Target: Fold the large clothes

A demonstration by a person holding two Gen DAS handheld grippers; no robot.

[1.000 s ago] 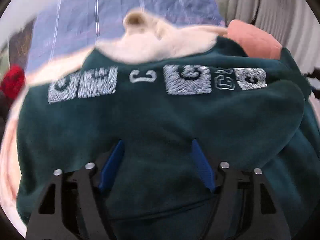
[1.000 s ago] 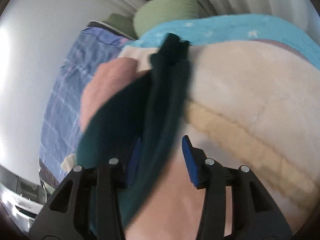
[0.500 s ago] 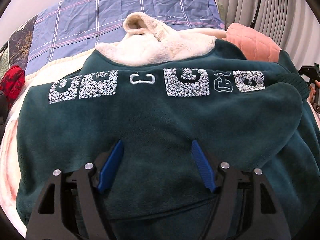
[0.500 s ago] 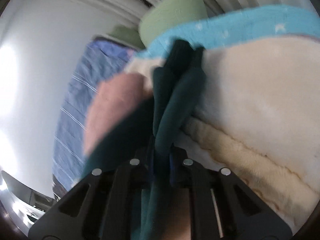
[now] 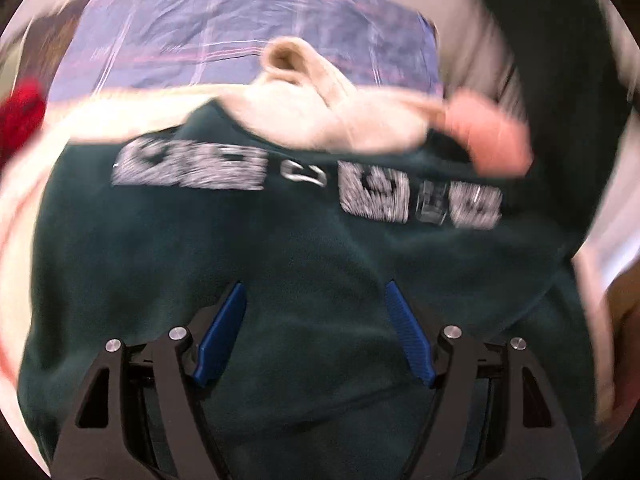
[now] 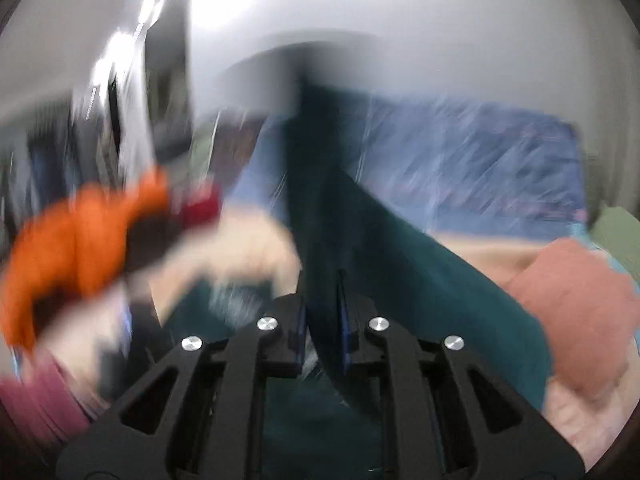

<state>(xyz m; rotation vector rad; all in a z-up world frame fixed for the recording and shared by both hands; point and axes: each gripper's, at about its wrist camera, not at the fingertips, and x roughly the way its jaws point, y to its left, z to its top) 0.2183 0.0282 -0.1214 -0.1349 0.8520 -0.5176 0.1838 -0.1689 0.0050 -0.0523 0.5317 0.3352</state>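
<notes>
Hoodie: dark green fleece hoodie (image 5: 304, 264) spread front-up on the bed, sparkly lettering across the chest, cream-lined hood (image 5: 320, 112) at the far end.
Left gripper: left gripper (image 5: 314, 320) sits low over the hem area with its blue fingers (image 5: 222, 334) spread wide, nothing between them. Looks like it's just hovering or maybe pressing the body flat, can't tell which.
Right gripper: right gripper (image 6: 322, 320) has its fingers pinched tight on a strip of the green fabric, probably the sleeve (image 6: 320, 208), which runs up and away from the tips.
Progress: early, I'd say. Body is laid out but not folded anywhere I can see. One sleeve is up in the air, so my guess is it's mid first fold, sleeve going over the chest. Other sleeve and the bottom-to-top fold are left.
Left view only: the whole chest with lettering, pink cushion (image 5: 492, 140) just past the right shoulder, blue plaid cover (image 5: 248, 32) beyond the hood.
Right view only: the actual pinch on the fabric, plus something orange (image 6: 80, 240) off to the side, too blurred to name. Both views are smeared with motion.
</notes>
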